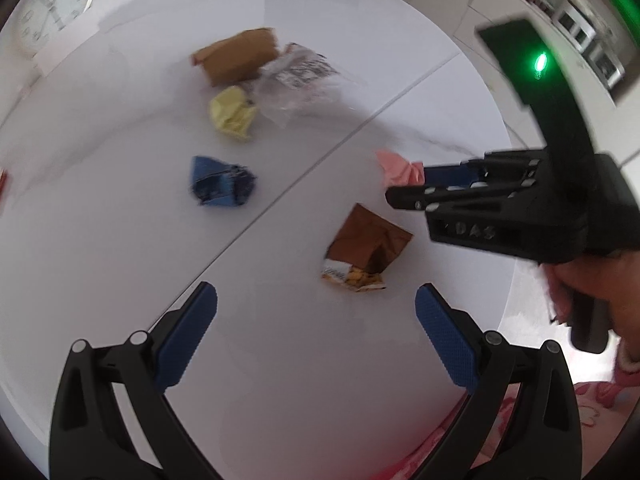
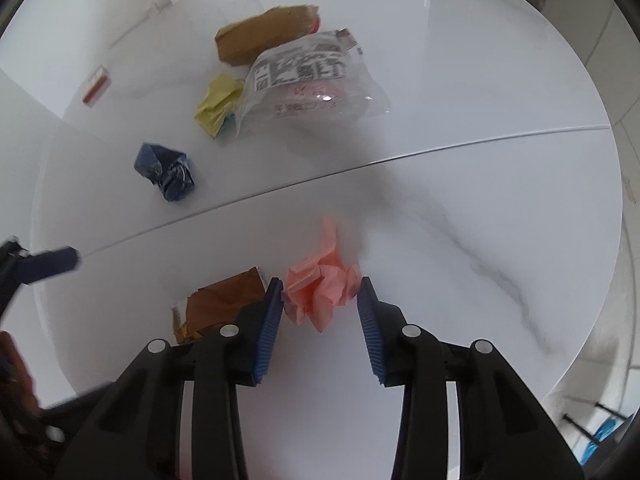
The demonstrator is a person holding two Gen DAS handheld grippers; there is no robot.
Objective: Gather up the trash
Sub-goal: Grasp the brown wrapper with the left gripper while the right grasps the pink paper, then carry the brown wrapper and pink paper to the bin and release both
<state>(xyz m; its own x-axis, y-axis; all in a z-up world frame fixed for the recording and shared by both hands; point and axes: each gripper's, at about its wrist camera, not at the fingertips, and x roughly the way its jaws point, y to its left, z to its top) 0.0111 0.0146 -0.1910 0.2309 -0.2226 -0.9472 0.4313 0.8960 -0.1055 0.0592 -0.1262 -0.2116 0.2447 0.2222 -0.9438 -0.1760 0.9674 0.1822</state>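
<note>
While six pieces of trash lie on the round white marble table (image 2: 460, 80), none appears collected. The right gripper (image 2: 320, 300), narrowed, brackets the crumpled pink paper wad (image 2: 320, 284) near the table's near edge; firm contact cannot be told. The left gripper (image 1: 316, 304) hangs wide and empty above the torn brown snack packet (image 1: 366, 250).

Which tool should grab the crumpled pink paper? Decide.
Right. The right tool already brackets the crumpled pink paper on the white marble table, pads at both sides. The left tool hangs open over bare tabletop.
</note>
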